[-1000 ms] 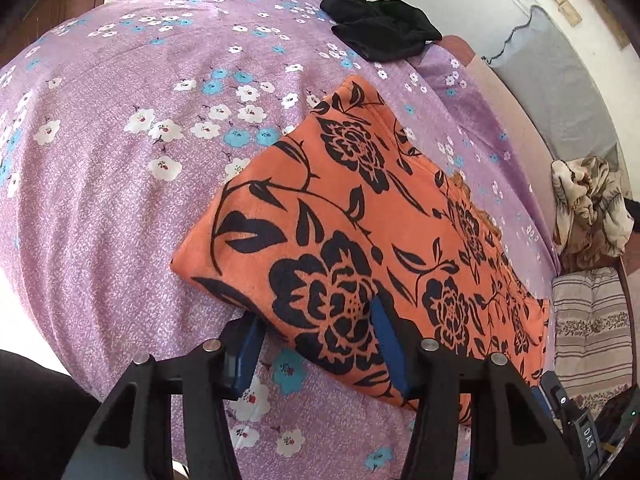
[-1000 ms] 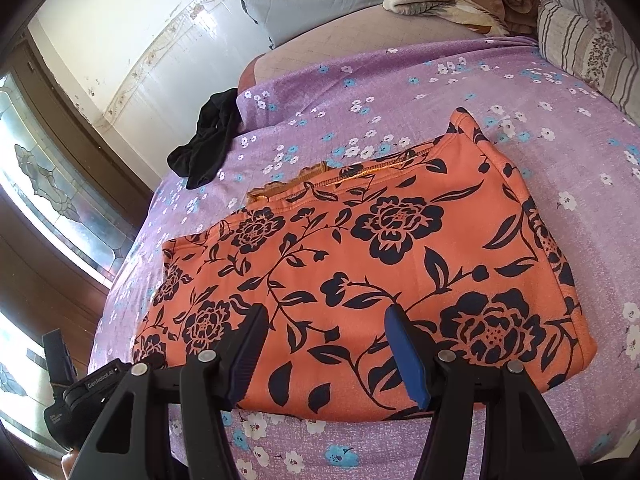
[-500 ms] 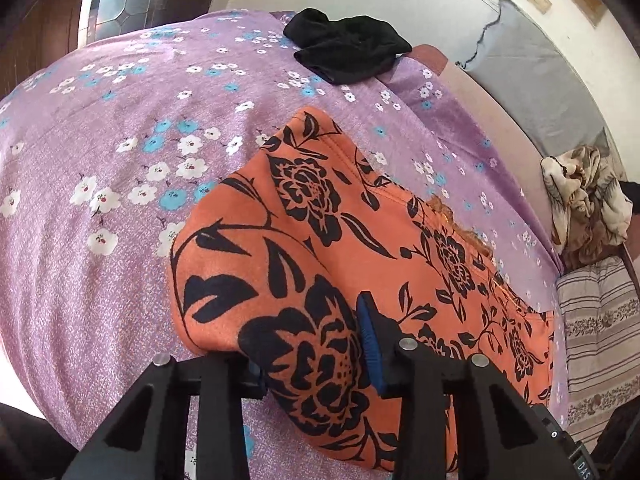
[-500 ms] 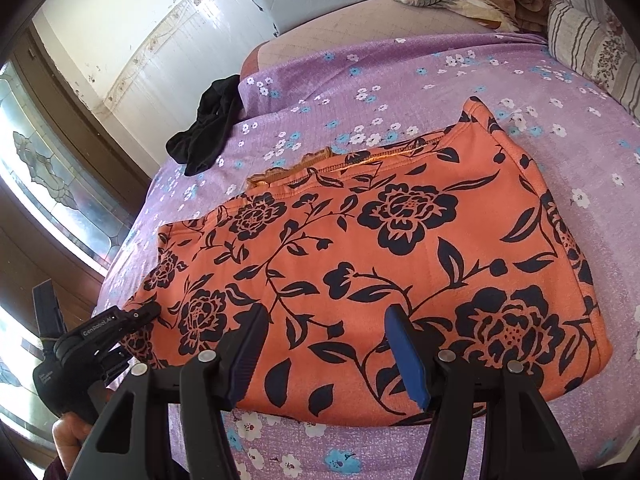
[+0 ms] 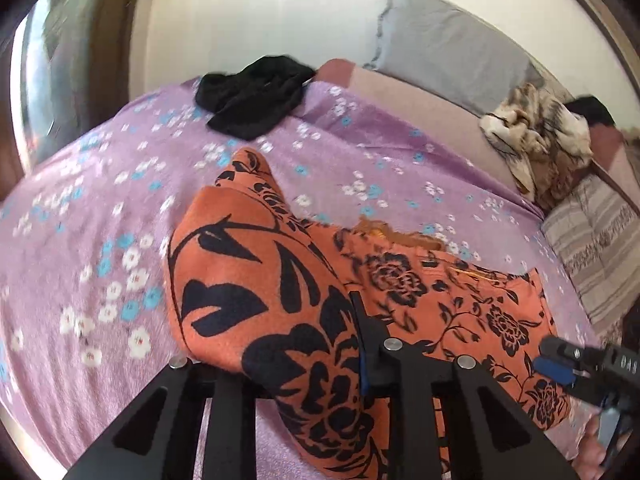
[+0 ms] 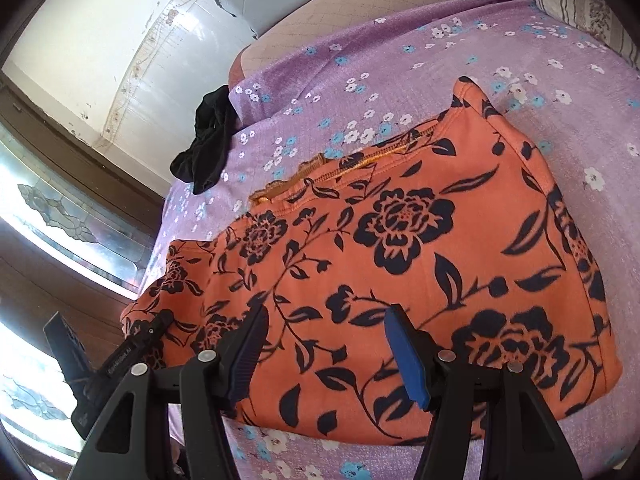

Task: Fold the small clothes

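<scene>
Orange garment with black floral print lies folded on the purple flowered bedspread. One end is lifted and bunched, raised off the bed; stitched waistband edge faces the far side.

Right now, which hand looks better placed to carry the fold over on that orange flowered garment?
Probably the left. The left gripper is shut on a lifted end of the orange floral garment, while the right gripper is open, its fingers over the flat cloth, gripping nothing.
</scene>
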`<state>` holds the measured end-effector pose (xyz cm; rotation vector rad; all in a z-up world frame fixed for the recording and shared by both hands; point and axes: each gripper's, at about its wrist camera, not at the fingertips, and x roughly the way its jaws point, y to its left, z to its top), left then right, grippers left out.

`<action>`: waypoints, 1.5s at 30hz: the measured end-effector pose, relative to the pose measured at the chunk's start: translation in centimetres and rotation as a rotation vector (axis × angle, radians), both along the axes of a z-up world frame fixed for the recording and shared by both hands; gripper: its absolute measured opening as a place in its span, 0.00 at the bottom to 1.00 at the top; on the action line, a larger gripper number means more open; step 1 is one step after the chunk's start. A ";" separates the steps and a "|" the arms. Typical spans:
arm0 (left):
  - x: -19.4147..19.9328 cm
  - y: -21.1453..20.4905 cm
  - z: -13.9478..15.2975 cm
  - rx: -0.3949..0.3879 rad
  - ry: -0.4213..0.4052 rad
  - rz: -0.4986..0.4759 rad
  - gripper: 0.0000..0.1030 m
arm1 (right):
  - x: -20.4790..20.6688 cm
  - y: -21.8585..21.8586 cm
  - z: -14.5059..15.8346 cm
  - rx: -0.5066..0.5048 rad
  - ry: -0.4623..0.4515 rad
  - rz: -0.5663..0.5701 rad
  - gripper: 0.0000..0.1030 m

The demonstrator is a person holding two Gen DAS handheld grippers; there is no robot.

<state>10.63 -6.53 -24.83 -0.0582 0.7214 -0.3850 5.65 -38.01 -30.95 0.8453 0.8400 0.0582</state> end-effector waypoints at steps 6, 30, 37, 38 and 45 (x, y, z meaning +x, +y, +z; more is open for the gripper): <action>-2.6 -8.2 2.5 0.075 -0.129 -0.307 0.24 | 3.4 -5.7 -0.2 0.179 -0.052 -0.015 0.66; -6.8 -16.2 -3.3 0.277 -0.064 -0.520 0.23 | 14.9 -5.1 -5.7 0.264 0.075 0.203 0.38; -8.7 -18.5 0.0 0.225 -0.118 -0.585 0.23 | 11.5 -8.9 -1.6 0.170 -0.059 0.109 0.14; -9.4 -19.3 0.2 0.232 -0.128 -0.606 0.23 | 10.9 -9.8 -1.2 0.170 -0.077 0.093 0.14; -12.3 -24.0 -2.7 0.329 -0.062 -0.700 0.34 | 8.0 -15.5 -2.8 0.157 -0.049 -0.032 0.13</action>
